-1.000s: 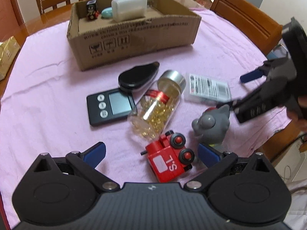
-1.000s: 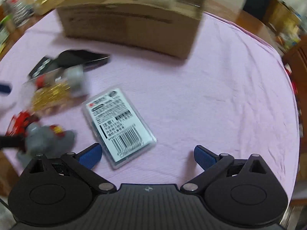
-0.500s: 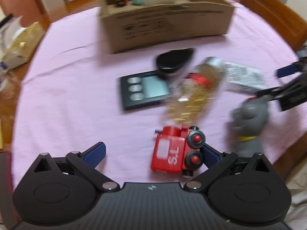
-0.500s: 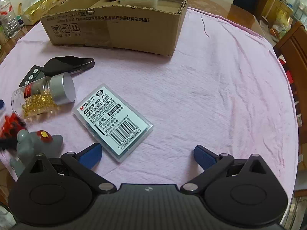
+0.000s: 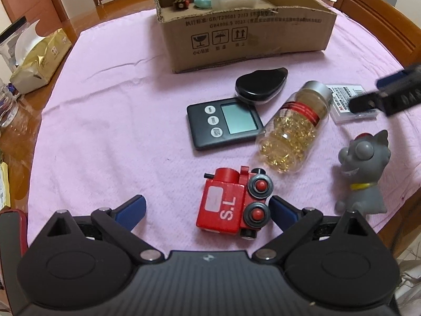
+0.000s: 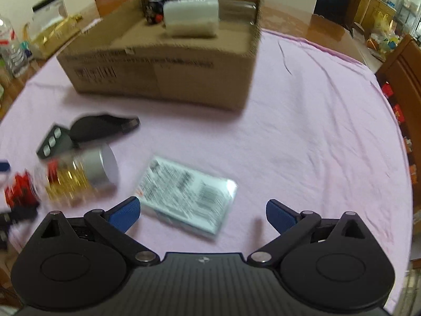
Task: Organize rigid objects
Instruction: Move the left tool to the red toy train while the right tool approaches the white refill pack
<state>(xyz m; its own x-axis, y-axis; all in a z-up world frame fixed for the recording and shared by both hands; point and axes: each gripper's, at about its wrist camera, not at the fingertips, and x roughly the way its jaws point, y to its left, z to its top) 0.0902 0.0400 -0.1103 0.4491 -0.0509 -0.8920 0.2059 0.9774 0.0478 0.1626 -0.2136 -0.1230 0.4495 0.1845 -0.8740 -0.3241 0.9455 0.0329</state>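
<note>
Toy train point(image 5: 234, 202): lying on its side on the pink cloth, between the pads of the left gripper point(image 5: 208, 208), right pad just beside the wheels, left pad well apart from the body.
Left gripper state: wide, jaws closing, train between them but not yet pressed (no contact visible on the left side).
Train long axis: running roughly away from the gripper toward the cardboard box point(image 5: 247, 26), so the pads would close across the short width.
Nearer hand: left, clearly; right gripper point(image 6: 202, 212) well to the train's right, hovering over the flat packet point(image 6: 184, 197).
Right gripper state: open, nothing held (packet lying under the gap, untouched).
Train material: painted red wood or plastic, hard, blocky, black wheels with red hubs sticking out on one side (uneven face for the right pad).
Capsule bottle point(image 5: 294, 129): beyond the train toward the box, lying down, clear smooth cylinder, silver cap, likely to roll.
Digital scale point(image 5: 223, 123): beyond the train, flat black slab, glossy screen.
Black case point(image 5: 260, 85): between scale and box, smooth, teardrop shaped.
Grey cat figure point(image 5: 364, 173): right of the train, upright, rubbery-looking.
Surface point(image 5: 105, 131): soft pink cloth, wrinkled.
Box contents: white block, small black figure, teal oval.
</note>
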